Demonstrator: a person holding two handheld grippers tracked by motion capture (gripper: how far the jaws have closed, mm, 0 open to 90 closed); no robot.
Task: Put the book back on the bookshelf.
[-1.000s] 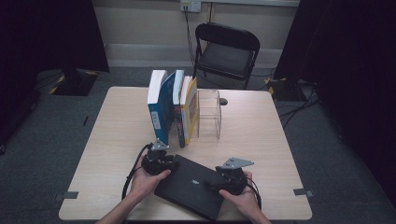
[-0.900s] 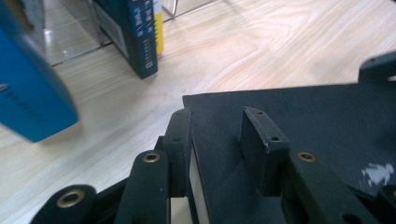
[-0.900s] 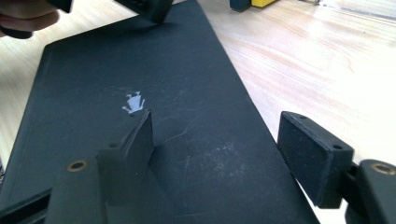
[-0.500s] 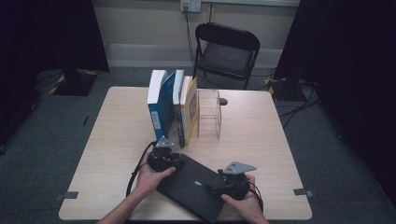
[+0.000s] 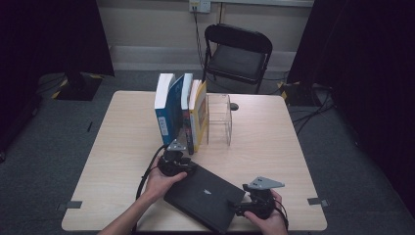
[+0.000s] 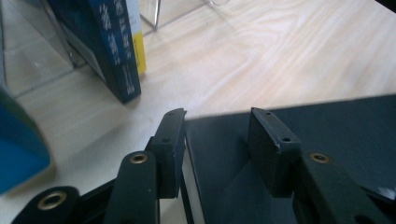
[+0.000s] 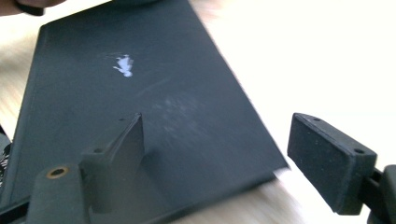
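1. While the black book (image 5: 204, 198) lies flat near the table's (image 5: 274, 147) front edge, askew to it, the main risk as judged here is that neither gripper has a hold on it, so any lift begun now would leave it behind or only nudge it.
2. Because the book's near corner sits close to the table's front edge, a push from the right gripper (image 5: 239, 209) could slide it partly over that edge.
3. If the left gripper (image 5: 188, 169) drags the book's far corner forward, it could bump the blue book (image 5: 165, 108) and its neighbours standing upright just beyond, beside the clear holder (image 5: 219, 120); they lean together and look easy to tip.
4. Left gripper (image 6: 217, 140): its jaws stand moderately apart and have just been opening. They straddle the book's (image 6: 299, 126) corner, one jaw outside its edge and one above the cover; the pads do not appear to press on it.
5. Right gripper (image 7: 243, 154): its jaws are wide apart and have just been opening. One jaw hangs over the cover (image 7: 140, 84), the other out past the book's edge over the table, with nothing gripped between them.
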